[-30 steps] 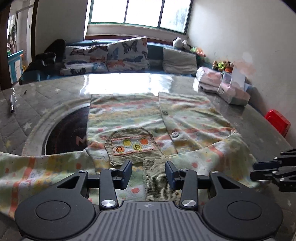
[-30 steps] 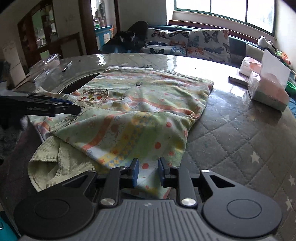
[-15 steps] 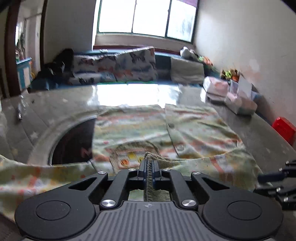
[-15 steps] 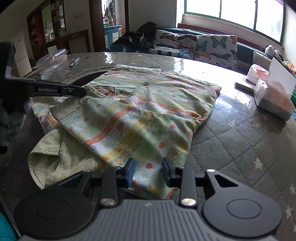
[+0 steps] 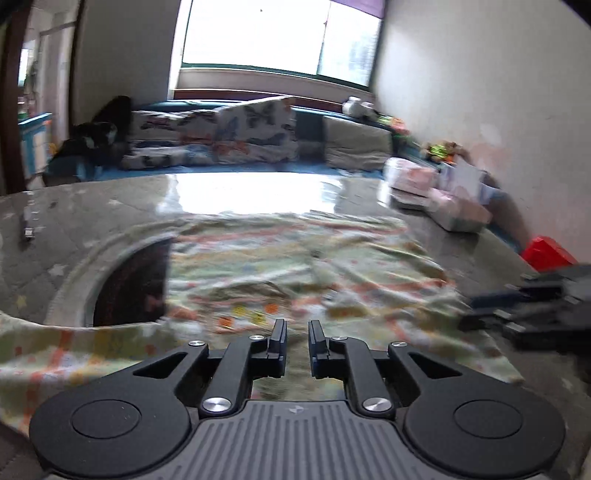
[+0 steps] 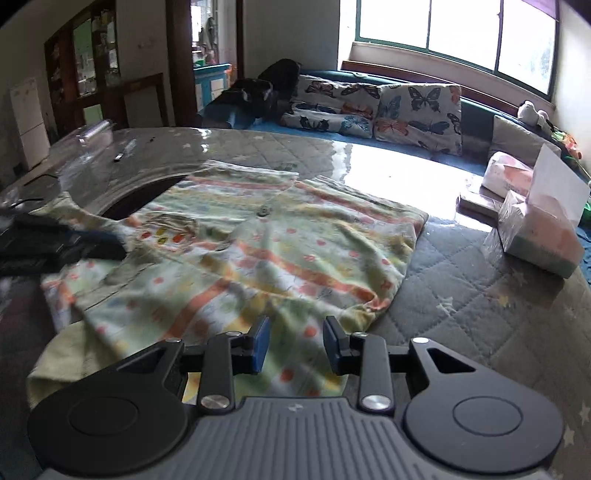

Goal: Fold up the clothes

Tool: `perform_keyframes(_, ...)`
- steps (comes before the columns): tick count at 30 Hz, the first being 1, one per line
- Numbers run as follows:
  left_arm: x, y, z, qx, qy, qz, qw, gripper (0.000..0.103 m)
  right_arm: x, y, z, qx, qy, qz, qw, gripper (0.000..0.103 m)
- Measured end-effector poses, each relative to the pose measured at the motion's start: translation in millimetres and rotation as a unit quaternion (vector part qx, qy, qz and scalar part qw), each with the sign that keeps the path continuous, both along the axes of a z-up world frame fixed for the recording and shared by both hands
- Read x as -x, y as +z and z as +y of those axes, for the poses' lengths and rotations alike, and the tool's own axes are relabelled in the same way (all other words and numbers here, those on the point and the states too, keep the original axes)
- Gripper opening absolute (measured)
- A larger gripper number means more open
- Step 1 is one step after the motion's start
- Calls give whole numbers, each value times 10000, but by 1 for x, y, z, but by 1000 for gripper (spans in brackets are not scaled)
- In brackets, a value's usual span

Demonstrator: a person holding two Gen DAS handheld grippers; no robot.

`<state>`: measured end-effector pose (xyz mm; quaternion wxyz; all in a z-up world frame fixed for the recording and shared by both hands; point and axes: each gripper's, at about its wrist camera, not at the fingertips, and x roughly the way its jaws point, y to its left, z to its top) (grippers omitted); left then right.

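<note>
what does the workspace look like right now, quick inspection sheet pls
surface: quilted star-print table cover, glossy, with a dark round opening.
job's things: striped, dotted shirt spread flat, buttons up.
clutter: tissue box, small pen-like item.
grippers: left gripper open, nothing between its fingers; right gripper open above the shirt's near edge.
cables: nothing seen.
surroundings: butterfly cushions, window.

Two low wrist views, close over the shirt [image 5: 295, 258], facing the window [image 6: 461, 33], sharing shirt and table [image 6: 461, 266]
</note>
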<state>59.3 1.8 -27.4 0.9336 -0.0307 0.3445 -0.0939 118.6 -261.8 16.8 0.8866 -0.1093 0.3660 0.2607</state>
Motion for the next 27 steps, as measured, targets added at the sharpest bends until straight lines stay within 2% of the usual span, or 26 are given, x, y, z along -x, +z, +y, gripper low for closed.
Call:
perform_keyframes(4, 2, -3, -6, -7, -163, 35, 9999, 13, -12, -16, 1, 63, -123, 189, 9997, 30)
perform_keyframes(7, 4, -5, -10, -12, -285, 62, 9996, 13, -8, -11, 1, 93, -125, 108, 9998, 31)
perform_keyframes(12, 15, 5, -4, 112, -326, -87, 9994, 13, 9, 5, 16, 39, 230, -52, 9997, 31)
perform_keyframes(16, 19, 1, -2, 77, -308, 55, 9995, 14, 16, 7, 40, -126, 507, -30, 9986, 31)
perform_keyframes(17, 20, -1, 1, 93, -274, 106, 9995, 14, 17, 5, 47, -150, 559, -7, 9983, 31)
perform_keyframes(19, 24, -2, 9, 159, -178, 148, 9996, 22, 19, 2, 60, -196, 662, 40, 9976, 31)
perform_keyframes(22, 36, 5, 23, 181, -5, 56, 9998, 23, 21, -9, 73, -105, 754, 150, 9970, 31)
perform_keyframes(27, 52, 17, 62, 154, 649, -101, 9977, 29, 34, -5, 85, -56, 925, -11, 9957, 31)
